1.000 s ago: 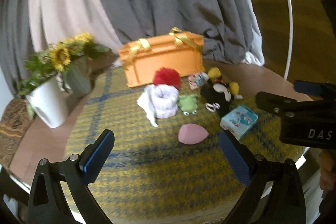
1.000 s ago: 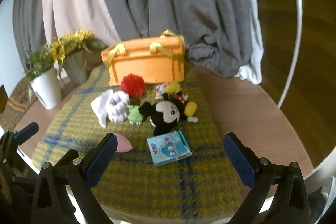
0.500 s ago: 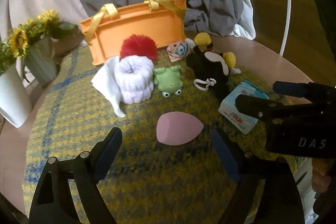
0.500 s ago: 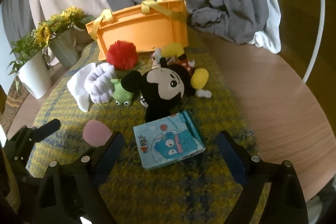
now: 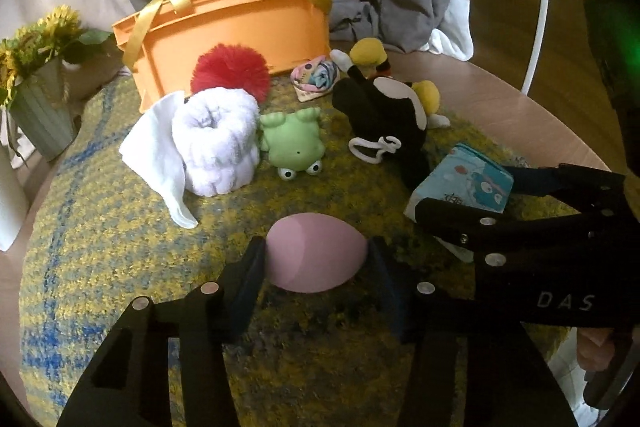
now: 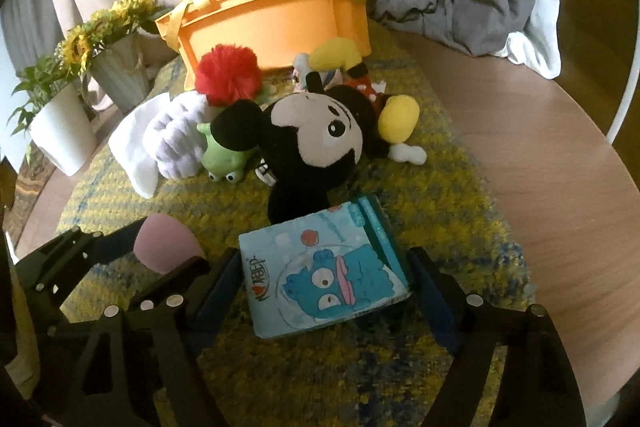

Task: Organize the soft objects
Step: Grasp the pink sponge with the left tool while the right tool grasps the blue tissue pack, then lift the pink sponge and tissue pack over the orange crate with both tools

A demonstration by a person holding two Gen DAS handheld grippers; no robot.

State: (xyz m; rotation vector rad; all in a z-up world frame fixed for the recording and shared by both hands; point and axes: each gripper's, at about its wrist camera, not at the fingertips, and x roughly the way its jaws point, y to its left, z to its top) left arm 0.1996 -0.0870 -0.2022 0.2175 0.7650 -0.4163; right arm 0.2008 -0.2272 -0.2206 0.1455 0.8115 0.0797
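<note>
1. Pink sponge [image 5: 314,257]: on the mat, front; light, squashy; left gripper [image 5: 316,265] jaws closing, touching its sides; hold at widest part
2. Tissue pack [image 6: 324,269]: beside it; soft, slippery; right gripper [image 6: 326,287] closing, straddling its edges

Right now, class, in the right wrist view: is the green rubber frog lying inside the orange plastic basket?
No, the green rubber frog lies on the yellow woven mat, in front of the orange plastic basket.

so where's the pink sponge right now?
Left wrist view, low centre: the pink sponge lies on the yellow mat between the left gripper's fingers, nearer the camera than the green frog.
</note>
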